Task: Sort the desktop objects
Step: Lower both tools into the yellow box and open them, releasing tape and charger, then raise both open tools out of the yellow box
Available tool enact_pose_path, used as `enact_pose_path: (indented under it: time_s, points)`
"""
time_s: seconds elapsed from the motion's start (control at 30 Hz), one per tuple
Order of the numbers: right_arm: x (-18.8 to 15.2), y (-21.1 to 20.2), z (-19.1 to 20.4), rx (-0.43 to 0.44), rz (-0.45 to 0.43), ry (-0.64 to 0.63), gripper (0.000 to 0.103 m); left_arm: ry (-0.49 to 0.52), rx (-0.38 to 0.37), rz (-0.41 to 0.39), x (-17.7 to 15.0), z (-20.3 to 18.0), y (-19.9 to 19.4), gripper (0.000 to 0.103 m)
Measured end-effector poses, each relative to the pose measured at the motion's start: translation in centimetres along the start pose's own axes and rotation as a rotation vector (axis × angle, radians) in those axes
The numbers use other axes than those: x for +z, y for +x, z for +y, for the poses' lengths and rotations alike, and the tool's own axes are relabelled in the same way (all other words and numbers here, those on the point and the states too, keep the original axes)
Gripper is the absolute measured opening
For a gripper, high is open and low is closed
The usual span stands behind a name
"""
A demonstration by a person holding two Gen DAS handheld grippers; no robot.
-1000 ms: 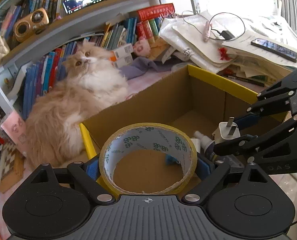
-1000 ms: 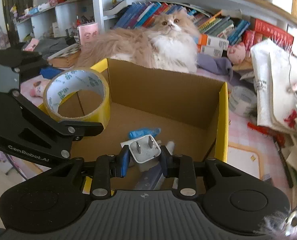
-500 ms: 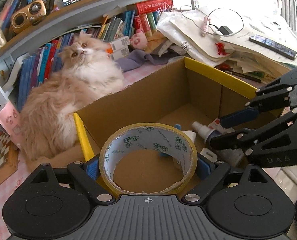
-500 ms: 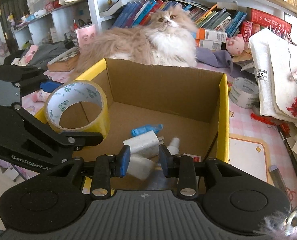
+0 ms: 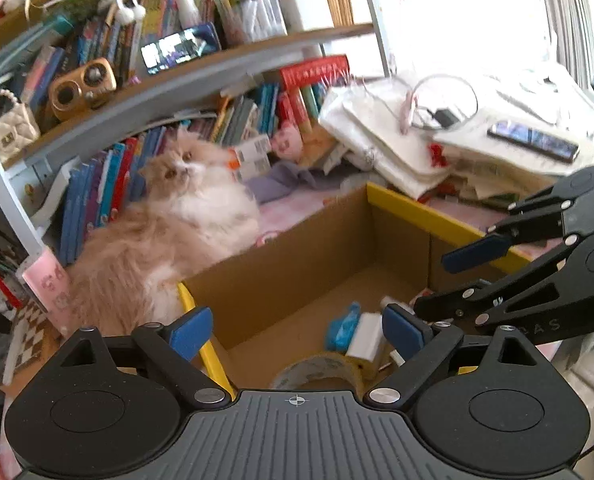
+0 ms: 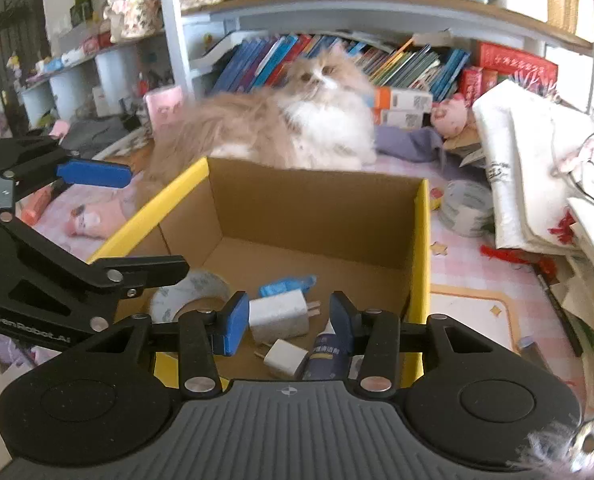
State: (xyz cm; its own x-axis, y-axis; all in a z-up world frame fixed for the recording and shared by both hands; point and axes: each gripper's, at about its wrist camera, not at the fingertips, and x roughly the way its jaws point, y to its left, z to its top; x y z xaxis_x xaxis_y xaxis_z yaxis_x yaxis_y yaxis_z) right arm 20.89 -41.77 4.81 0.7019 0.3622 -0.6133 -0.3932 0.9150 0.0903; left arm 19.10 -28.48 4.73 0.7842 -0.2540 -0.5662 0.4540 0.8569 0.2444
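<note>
Right wrist view: the right gripper (image 6: 283,322) is opening above the charger (image 6: 277,314), which is probably lying free in the box (image 6: 421,248), prongs pointing right.

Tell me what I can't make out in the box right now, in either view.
- Tape roll: right view, the left gripper covers its near side; left view, that gripper's body cuts off its lower half.
- Bottle: right view, base behind the right gripper; label too small to read.
- Small white plug: prongs blurred.
- Box: near wall hidden in both views.
</note>
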Motion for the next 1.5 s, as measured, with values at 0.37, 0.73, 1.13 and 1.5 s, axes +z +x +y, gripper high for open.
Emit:
enact_pose_path:
  time_s: [0.37,0.73,1.13,1.5]
  points:
    - [-0.3,-2.8,0.8,-0.03,-0.058,0.01,0.042,-0.087,0.022,-0.045,-0.6,0.3,-3.6,0.094]
    - [-1.9,-4.7,2.1,-0.109,-0.101,0.005,0.042,-0.197,0.098,-0.017,-3.5,1.0,-5.6,0.094]
    - [-5.0,-5.2,5.6,-0.168,-0.014,0.067,0.042,-0.189,0.056,0.011,-7.1,2.2,-7.7,0.094]
    - [-6.0,-4.1,12.1,-0.156,0.042,0.052,0.042,-0.202,0.043,0.06,-11.6,5.5,-10.3,0.094]
